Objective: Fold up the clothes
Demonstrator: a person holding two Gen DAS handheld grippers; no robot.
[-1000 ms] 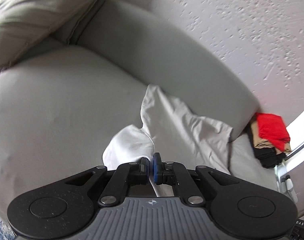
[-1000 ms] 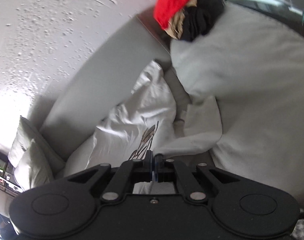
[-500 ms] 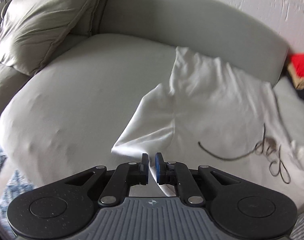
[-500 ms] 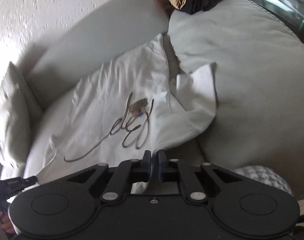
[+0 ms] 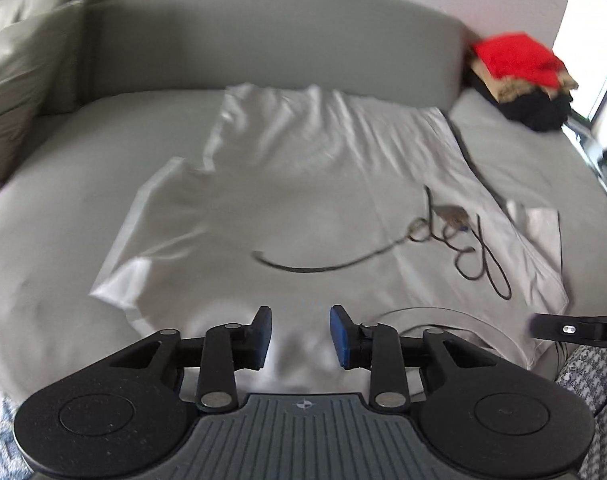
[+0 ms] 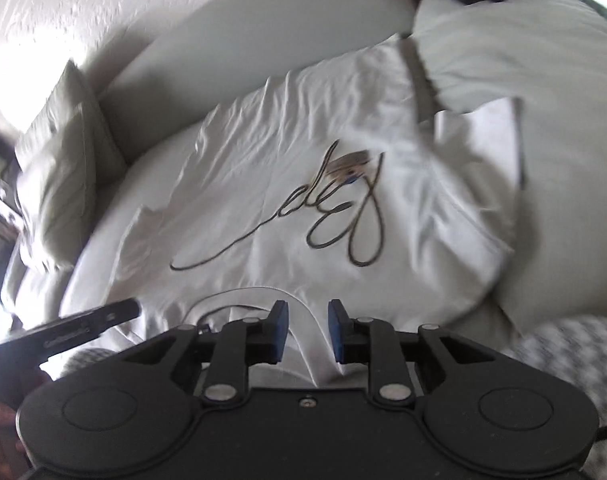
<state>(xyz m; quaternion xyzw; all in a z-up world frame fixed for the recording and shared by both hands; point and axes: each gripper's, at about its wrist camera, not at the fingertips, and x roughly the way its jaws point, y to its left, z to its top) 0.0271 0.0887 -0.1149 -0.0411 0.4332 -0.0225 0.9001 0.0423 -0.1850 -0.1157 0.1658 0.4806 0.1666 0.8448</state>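
A white T-shirt (image 5: 303, 184) with a dark scribbled print (image 5: 459, 240) lies spread face up on a grey sofa seat (image 5: 63, 184), collar toward me. It also shows in the right wrist view (image 6: 287, 184). My left gripper (image 5: 299, 336) is open and empty above the shirt's near left shoulder. My right gripper (image 6: 308, 330) is open and empty above the collar (image 6: 263, 296). Each gripper's tip shows at the edge of the other's view.
A stack of folded clothes, red on top of tan and black (image 5: 519, 80), sits at the sofa's far right. Grey cushions (image 5: 19, 64) stand at the far left, also seen in the right wrist view (image 6: 59, 168). The sofa backrest (image 5: 263, 40) runs behind the shirt.
Both grippers were shut on the shirt; they have laid it flat on the seat and opened, letting it go. Both views now look down on the spread shirt.
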